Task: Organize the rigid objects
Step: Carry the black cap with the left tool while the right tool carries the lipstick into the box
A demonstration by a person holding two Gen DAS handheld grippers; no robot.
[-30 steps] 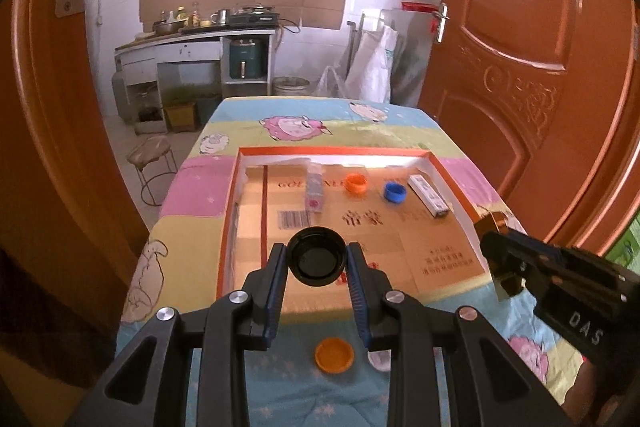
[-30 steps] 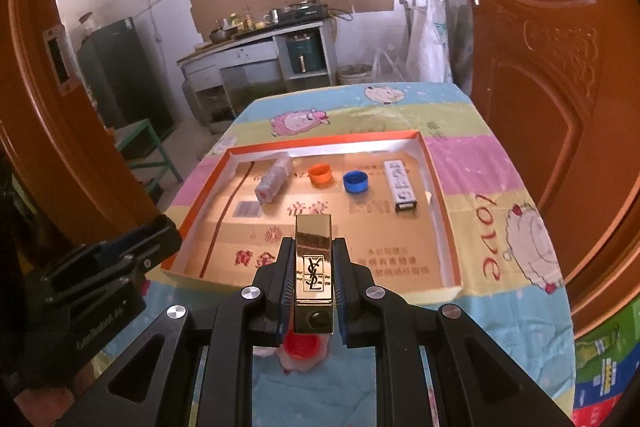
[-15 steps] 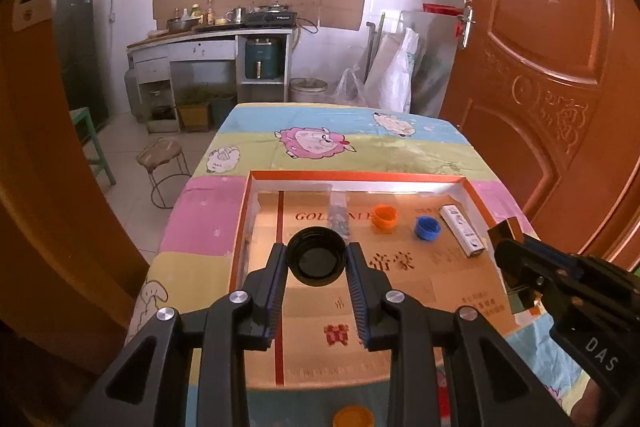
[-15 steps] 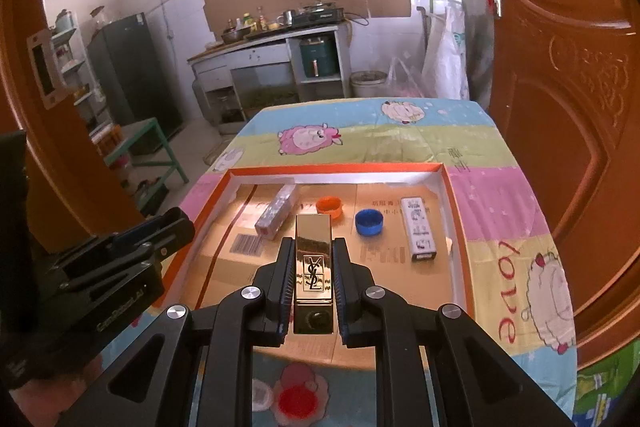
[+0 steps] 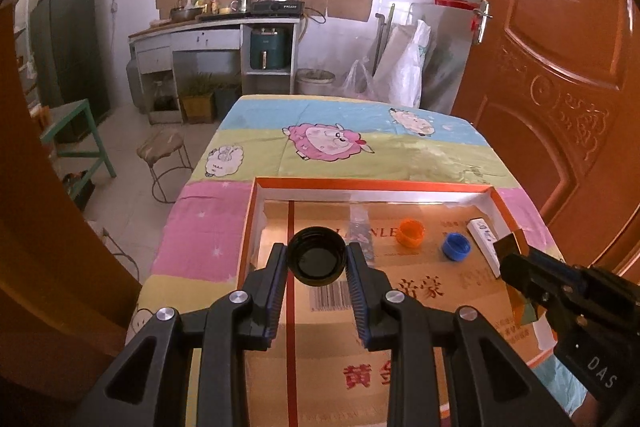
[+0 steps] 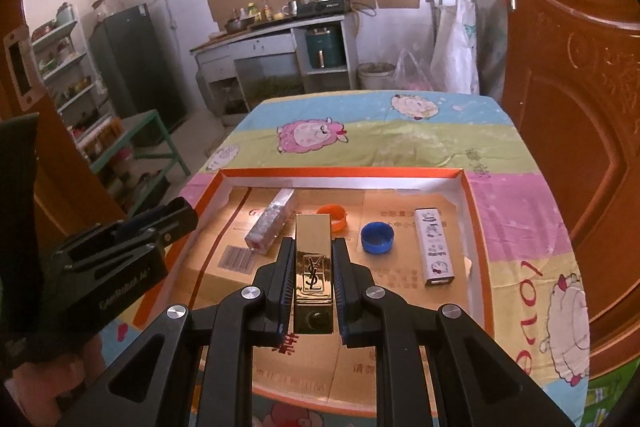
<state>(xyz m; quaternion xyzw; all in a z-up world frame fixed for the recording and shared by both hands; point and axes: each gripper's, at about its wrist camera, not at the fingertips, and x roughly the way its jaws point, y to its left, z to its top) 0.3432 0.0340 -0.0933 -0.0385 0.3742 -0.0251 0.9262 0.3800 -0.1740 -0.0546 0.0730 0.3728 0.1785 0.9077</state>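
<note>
The left wrist view shows the left claw [image 5: 318,259] clamped on a black bottle cap [image 5: 318,261], open side up, held over the near left part of the orange-rimmed cardboard tray [image 5: 372,181]. At the right edge of that view the right claw [image 5: 510,259] pokes in from the side with only a corner of its gold load visible. The right wrist view gives what that one hides: the right claw [image 6: 313,267] is clamped on a gold lipstick case [image 6: 313,267] with a monogram on its face, held above the tray's middle. It also shows the silvery tube [image 6: 271,221] plainly, which the left view catches only as a pale blur behind the cap. Both views show an orange cap [image 5: 410,231], a blue cap [image 5: 457,245] and a white patterned box [image 6: 433,251] lying apart on the tray floor, along its far half. The tray sits on a table [image 5: 340,131] covered with a striped cartoon-sheep cloth. Beyond are a white-tiled wall, a kitchen counter [image 6: 272,35] with pots and bottles, a dark fridge [image 6: 132,67], and a carved brown door [image 5: 560,87] at the right.
</note>
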